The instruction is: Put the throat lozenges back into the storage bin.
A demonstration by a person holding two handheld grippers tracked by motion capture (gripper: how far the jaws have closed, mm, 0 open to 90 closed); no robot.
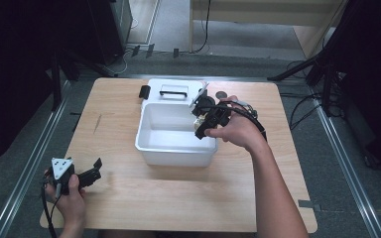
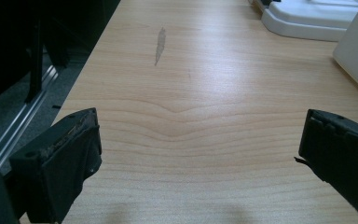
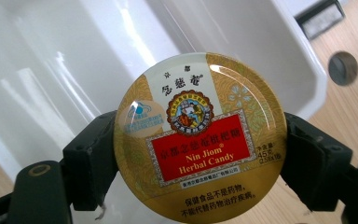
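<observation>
A round gold tin (image 3: pixel 200 137) labelled Nin Jiom Herbal Candy is clamped by its edges between the jaws of my right gripper (image 3: pixel 200 156), lid facing the camera. In the high view the right gripper (image 1: pixel 203 123) hovers over the right rim of an open white plastic bin (image 1: pixel 149 141) at the table's middle. The bin's inside (image 3: pixel 65 70) looks bare. My left gripper (image 1: pixel 92 174) rests low at the front left of the table. Its jaws stand wide apart over bare wood, so the left gripper (image 2: pixel 200 140) is open and holds nothing.
The bin's white lid (image 1: pixel 173 91) with a dark handle lies flat just behind the bin. A small black piece (image 1: pixel 144 91) sits left of the lid, and a dark round disc (image 1: pixel 221 94) lies to its right. Metal rails run along both table sides.
</observation>
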